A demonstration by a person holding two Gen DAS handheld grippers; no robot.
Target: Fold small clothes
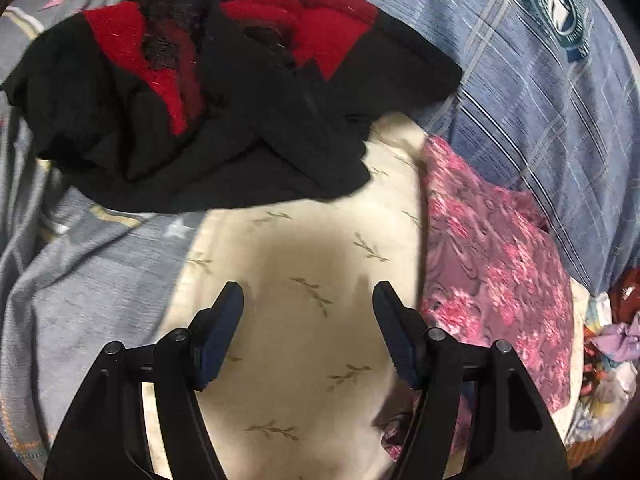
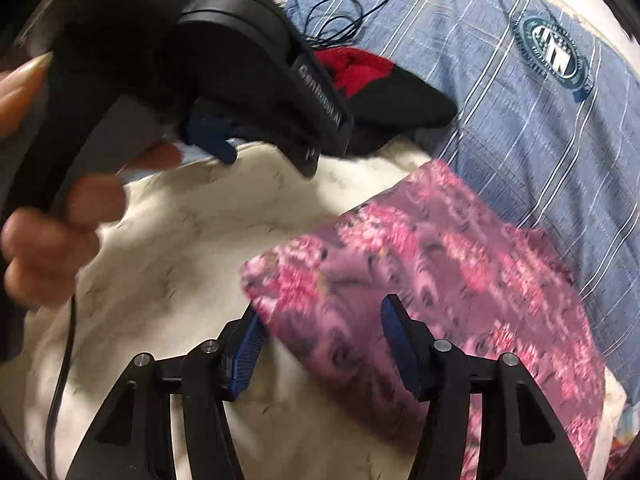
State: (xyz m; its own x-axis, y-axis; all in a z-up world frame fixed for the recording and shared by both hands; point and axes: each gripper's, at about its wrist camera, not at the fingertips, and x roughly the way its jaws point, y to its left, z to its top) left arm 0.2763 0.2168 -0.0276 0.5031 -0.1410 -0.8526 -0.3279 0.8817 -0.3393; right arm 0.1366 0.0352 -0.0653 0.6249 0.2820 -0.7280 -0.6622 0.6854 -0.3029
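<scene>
A bedroom in a home is shown. A bed is covered with a blue striped sheet [image 1: 540, 128] and a grey star blanket [image 1: 80, 280]. A cream pillow [image 1: 304, 264] is laid on it, with clothes [image 1: 192, 92] piled at its far edge.

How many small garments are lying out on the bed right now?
2: a crumpled black-and-red knit garment at the far side, and a flat pink floral patterned garment on the cream pillow's right. More may be hidden.
</scene>
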